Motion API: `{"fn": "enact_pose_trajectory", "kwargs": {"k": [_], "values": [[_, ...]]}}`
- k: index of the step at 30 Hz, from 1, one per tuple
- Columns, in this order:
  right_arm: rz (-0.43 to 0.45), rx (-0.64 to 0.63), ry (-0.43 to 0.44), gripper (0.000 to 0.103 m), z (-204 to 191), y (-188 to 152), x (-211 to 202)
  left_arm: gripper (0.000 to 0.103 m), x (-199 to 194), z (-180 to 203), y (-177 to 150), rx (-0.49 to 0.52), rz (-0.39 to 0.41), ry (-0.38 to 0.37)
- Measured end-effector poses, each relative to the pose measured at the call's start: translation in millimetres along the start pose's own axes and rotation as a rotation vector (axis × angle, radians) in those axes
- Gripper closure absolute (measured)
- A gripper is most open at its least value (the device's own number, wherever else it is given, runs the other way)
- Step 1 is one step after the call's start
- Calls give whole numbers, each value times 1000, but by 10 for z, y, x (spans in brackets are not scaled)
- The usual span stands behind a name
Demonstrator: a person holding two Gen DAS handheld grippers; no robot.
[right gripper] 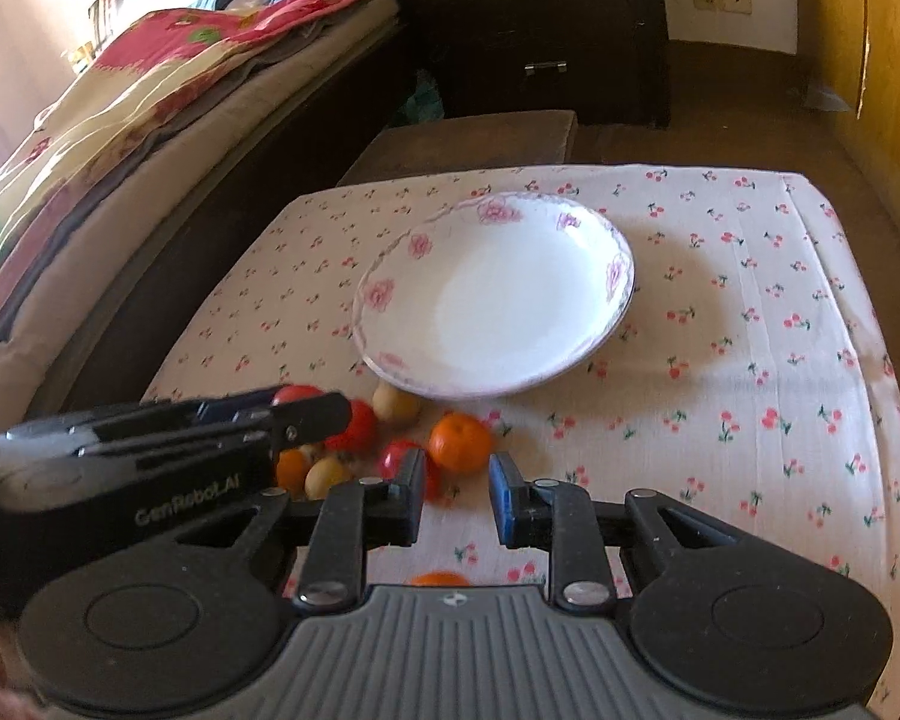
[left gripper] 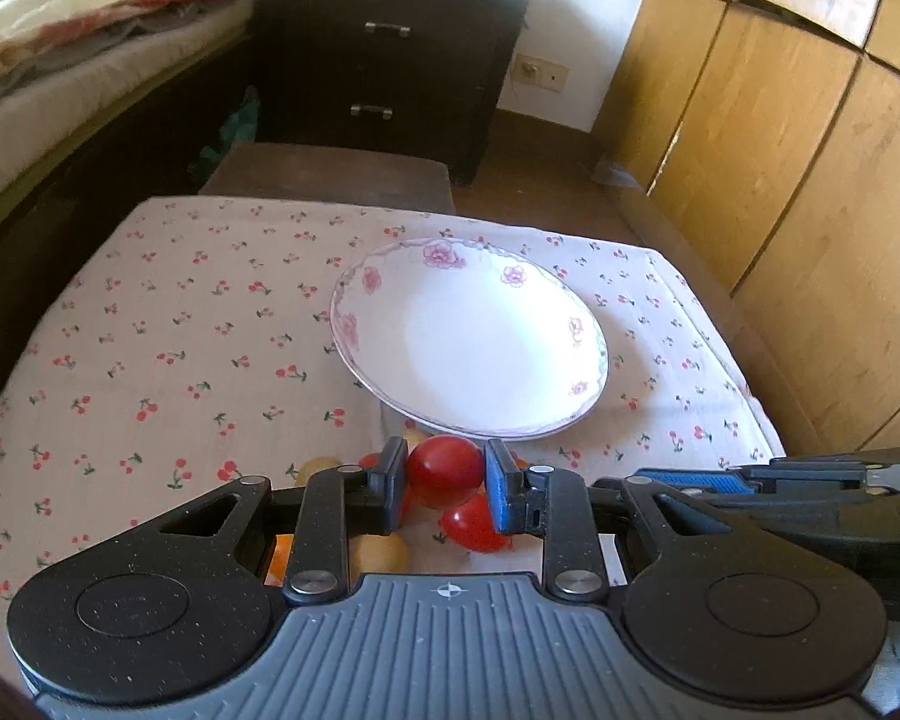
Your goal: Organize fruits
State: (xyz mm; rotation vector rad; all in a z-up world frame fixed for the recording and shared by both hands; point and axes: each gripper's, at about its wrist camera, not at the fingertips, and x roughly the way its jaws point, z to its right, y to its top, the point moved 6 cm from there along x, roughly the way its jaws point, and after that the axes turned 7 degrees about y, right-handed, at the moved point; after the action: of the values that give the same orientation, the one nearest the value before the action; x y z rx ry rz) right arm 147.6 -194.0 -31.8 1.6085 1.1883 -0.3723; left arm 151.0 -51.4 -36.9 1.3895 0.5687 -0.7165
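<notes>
A white plate (left gripper: 345, 330) (right gripper: 369, 330) with pink flowers lies empty on the cherry-print cloth. My left gripper (left gripper: 447, 483) (right gripper: 315, 414) is shut on a red tomato (left gripper: 444, 471), just short of the plate's near rim. Under it lie another tomato (left gripper: 474, 525) and yellowish fruits (left gripper: 381, 552). My right gripper (right gripper: 457, 480) pinches a small orange (right gripper: 459, 441) at its very tips; its blue pad (left gripper: 699, 482) shows from the side. Left of it sits a pile of tomatoes (right gripper: 360, 426), yellowish fruits (right gripper: 396, 405) and one orange (right gripper: 291, 468). Another orange (right gripper: 441, 577) peeks from under the right gripper.
The cloth-covered table (right gripper: 750, 330) ends close behind and to the right of the plate. A bed with bedding (right gripper: 150, 90) runs along the left. A brown stool (left gripper: 330, 174) and a dark drawer unit (left gripper: 384, 72) stand behind; wooden wardrobe doors (left gripper: 780, 180) stand right.
</notes>
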Motion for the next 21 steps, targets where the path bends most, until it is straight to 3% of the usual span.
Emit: {"fn": "enact_pose_trajectory", "kwargs": {"k": [5, 8, 21], "values": [[-81, -66, 18, 78, -123, -282, 71, 68, -50, -84, -3, -8, 3, 2], [-131, -82, -21, 74, -113, -404, 229, 68, -15, -103, -9, -24, -13, -3], [-149, -49, 0, 71, -117, -402, 287, 68, 7, -36, -42, -7, -24, -22]]}}
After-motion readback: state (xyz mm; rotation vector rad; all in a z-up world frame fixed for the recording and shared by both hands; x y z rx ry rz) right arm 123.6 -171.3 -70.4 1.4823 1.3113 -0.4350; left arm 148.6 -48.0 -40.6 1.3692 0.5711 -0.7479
